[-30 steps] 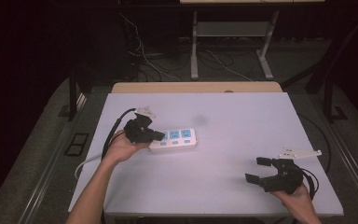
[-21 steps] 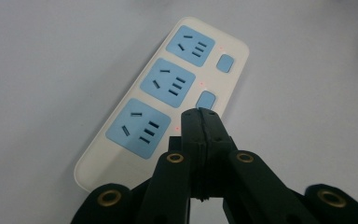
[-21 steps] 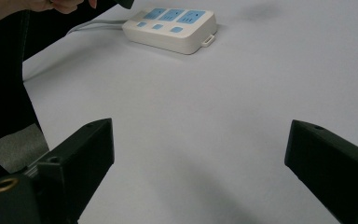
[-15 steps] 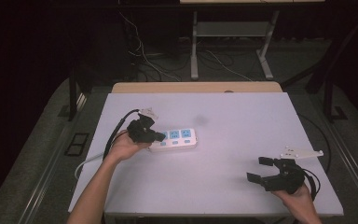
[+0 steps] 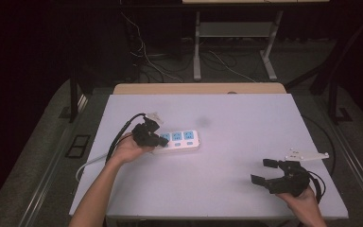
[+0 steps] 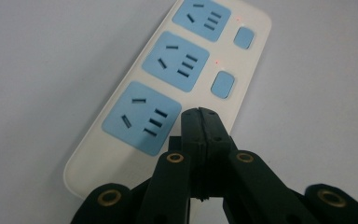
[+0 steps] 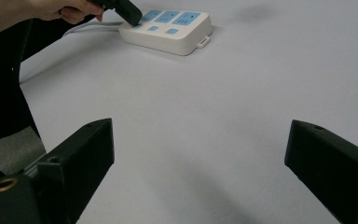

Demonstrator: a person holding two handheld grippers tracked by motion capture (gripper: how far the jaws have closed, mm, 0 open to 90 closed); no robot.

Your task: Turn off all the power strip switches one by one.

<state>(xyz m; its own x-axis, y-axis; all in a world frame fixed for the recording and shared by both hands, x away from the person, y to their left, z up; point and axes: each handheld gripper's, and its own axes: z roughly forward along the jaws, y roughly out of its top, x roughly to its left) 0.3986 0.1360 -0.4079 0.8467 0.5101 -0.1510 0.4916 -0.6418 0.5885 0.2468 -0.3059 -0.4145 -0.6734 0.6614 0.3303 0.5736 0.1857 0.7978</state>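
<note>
A white power strip (image 5: pixel 182 140) with three blue sockets and blue switches lies left of the table's middle. In the left gripper view, small red lights show beside the two farther switches on the power strip (image 6: pixel 168 79). My left gripper (image 5: pixel 157 138) is shut with nothing between its jaws. Its tips (image 6: pixel 199 117) sit over the near end of the strip, where the nearest socket's switch would be; I cannot tell whether they touch. My right gripper (image 5: pixel 266 171) rests wide open near the front right corner, nothing between its fingers (image 7: pixel 91 144). Far off it sees the strip (image 7: pixel 170 29).
The strip's white cable (image 5: pixel 89 164) runs off the table's left edge. A wooden table end (image 5: pixel 198 88) adjoins the far edge of the grey table (image 5: pixel 236 118). Cables and metal legs lie on the dark floor beyond.
The right gripper has sunk slightly toward the front edge. The left gripper stays at the strip's near end.
</note>
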